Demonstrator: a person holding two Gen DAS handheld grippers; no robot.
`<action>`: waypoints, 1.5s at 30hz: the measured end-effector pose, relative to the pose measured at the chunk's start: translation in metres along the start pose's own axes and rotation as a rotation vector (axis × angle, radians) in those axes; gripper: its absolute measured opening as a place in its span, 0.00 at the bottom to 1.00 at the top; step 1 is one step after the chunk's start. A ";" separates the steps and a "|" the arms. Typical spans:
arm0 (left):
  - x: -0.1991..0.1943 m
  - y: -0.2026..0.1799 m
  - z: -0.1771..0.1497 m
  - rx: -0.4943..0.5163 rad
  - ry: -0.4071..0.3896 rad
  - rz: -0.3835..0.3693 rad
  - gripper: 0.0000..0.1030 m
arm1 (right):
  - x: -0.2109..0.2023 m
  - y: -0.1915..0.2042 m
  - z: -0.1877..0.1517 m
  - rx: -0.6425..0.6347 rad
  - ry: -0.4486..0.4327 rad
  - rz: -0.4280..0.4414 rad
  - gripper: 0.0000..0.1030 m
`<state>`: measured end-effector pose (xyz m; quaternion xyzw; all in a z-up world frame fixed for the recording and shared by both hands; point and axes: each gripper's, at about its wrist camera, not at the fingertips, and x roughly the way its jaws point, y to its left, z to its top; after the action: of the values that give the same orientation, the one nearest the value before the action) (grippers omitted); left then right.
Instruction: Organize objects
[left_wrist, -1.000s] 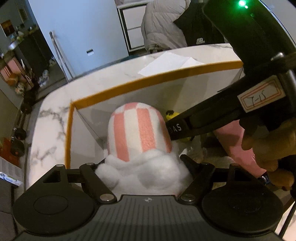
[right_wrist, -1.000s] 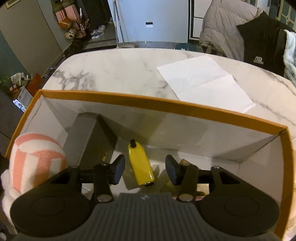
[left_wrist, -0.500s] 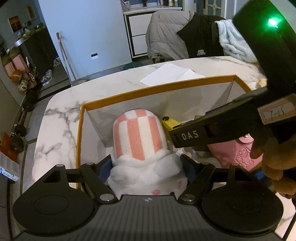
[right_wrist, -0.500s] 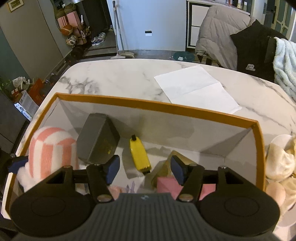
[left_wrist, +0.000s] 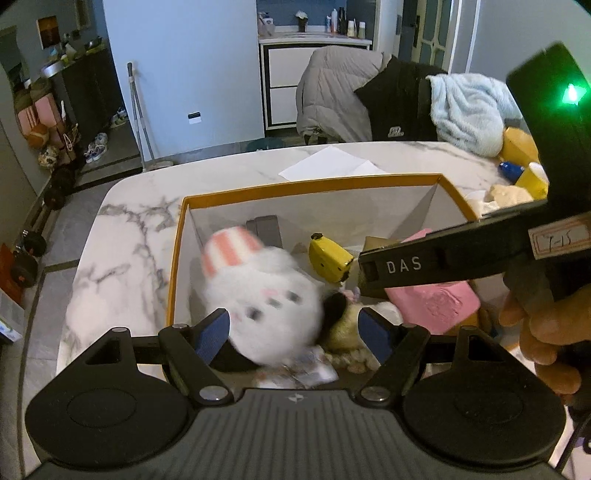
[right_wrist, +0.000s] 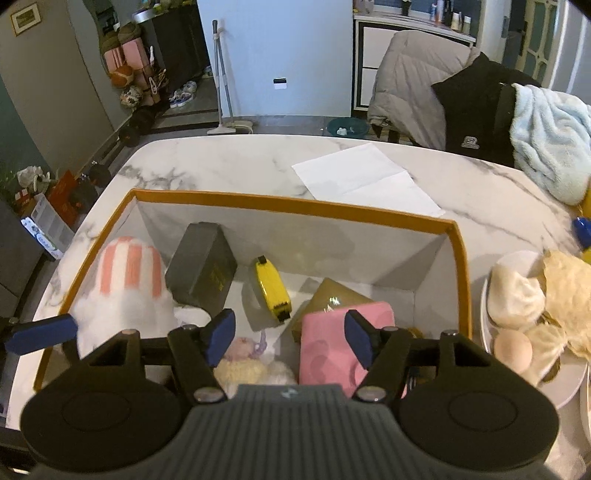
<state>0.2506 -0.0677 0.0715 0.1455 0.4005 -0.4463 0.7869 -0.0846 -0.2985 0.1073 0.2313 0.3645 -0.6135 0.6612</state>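
Resting: fluffy striped plush (left_wrist: 258, 291) | glossy yellow case (right_wrist: 272, 288) | orange-rimmed box (right_wrist: 295, 205)

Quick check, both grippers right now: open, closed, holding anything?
Left gripper: open, holding nothing; the plush toy lies blurred in the box.
Right gripper: open, jaws just been opening, holding nothing.

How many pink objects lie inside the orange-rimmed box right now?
1 fully pink: the pink pouch, at the box's near right, beside the yellow case. The plush toy at the left has only pink stripes. More may be hidden under the gripper bodies.
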 end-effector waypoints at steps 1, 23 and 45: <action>-0.004 -0.001 -0.002 -0.004 -0.004 -0.002 0.88 | -0.003 0.000 -0.003 0.005 0.000 -0.006 0.67; -0.061 0.012 -0.058 -0.112 -0.069 -0.023 0.89 | -0.079 0.018 -0.083 -0.041 -0.055 -0.100 0.76; -0.052 0.017 -0.078 -0.125 -0.057 0.030 0.91 | -0.062 0.017 -0.117 -0.048 0.005 -0.132 0.76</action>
<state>0.2102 0.0181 0.0591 0.0894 0.4026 -0.4125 0.8123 -0.0898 -0.1678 0.0792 0.1924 0.3954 -0.6462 0.6237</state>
